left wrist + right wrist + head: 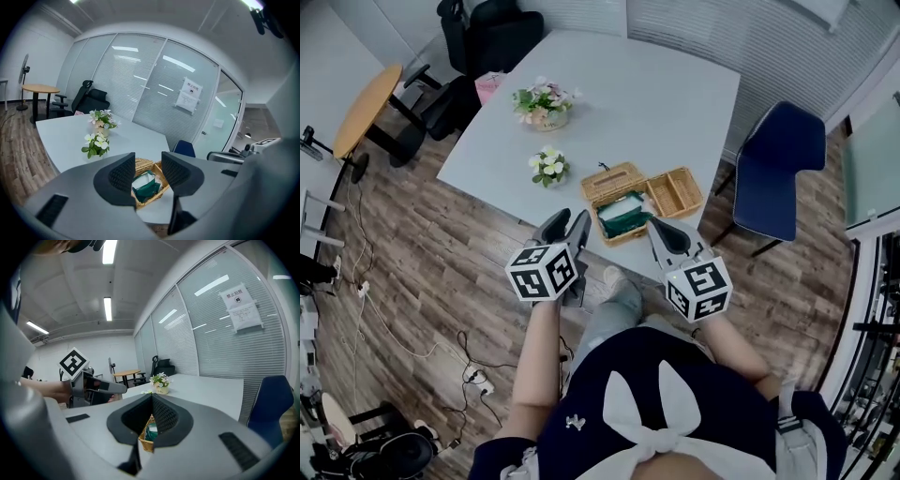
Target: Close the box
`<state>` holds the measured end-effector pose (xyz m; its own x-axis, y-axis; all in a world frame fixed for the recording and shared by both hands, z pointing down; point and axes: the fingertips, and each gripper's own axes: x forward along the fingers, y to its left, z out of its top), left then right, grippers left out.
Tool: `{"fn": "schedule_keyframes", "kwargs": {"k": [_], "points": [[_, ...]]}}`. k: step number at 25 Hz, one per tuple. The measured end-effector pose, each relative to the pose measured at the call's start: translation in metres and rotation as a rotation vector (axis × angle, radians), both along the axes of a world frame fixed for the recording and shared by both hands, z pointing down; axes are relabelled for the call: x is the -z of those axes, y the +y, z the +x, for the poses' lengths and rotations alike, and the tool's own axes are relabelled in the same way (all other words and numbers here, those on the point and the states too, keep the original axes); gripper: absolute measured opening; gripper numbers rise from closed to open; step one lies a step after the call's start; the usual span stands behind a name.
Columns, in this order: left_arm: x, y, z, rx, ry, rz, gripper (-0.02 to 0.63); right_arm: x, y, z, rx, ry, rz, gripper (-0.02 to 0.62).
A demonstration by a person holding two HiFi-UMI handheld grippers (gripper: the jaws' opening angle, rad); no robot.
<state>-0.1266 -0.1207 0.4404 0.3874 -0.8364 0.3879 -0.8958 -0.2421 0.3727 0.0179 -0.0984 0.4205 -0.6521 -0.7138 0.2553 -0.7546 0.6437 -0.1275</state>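
Observation:
An open wicker box point(623, 217) holding green and white contents sits at the near edge of the white table point(637, 103). Its woven lid point(613, 180) is tipped back behind it, and a second open wicker part point(675, 192) lies against its right side. My left gripper point(567, 223) hovers just left of the box, jaws open and empty; the box point(147, 187) shows through the gap of the left gripper point(147, 171). My right gripper point(655, 226) is just right of the box, its jaws point(151, 399) shut with nothing held, the box point(149, 434) below them.
Two small flower pots point(546, 103) point(549, 167) stand on the table beyond the box. A blue chair point(778, 169) is at the table's right, a black office chair point(492, 37) at the far left, a round wooden table point(366, 108) further left. Cables lie on the wooden floor point(441, 347).

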Motion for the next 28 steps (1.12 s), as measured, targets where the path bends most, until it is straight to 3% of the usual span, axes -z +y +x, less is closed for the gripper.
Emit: {"fn": "schedule_keyframes", "kwargs": {"k": [11,28], "points": [[-0.042,-0.066,-0.019,0.020,0.064,-0.118,0.169,-0.008,-0.055,-0.010,-0.012,0.016,-0.024,0.003],[-0.110,-0.125,-0.027,0.040,0.171,-0.329,0.169,-0.030,-0.114,-0.014,-0.030,0.031,-0.090,0.003]]}}
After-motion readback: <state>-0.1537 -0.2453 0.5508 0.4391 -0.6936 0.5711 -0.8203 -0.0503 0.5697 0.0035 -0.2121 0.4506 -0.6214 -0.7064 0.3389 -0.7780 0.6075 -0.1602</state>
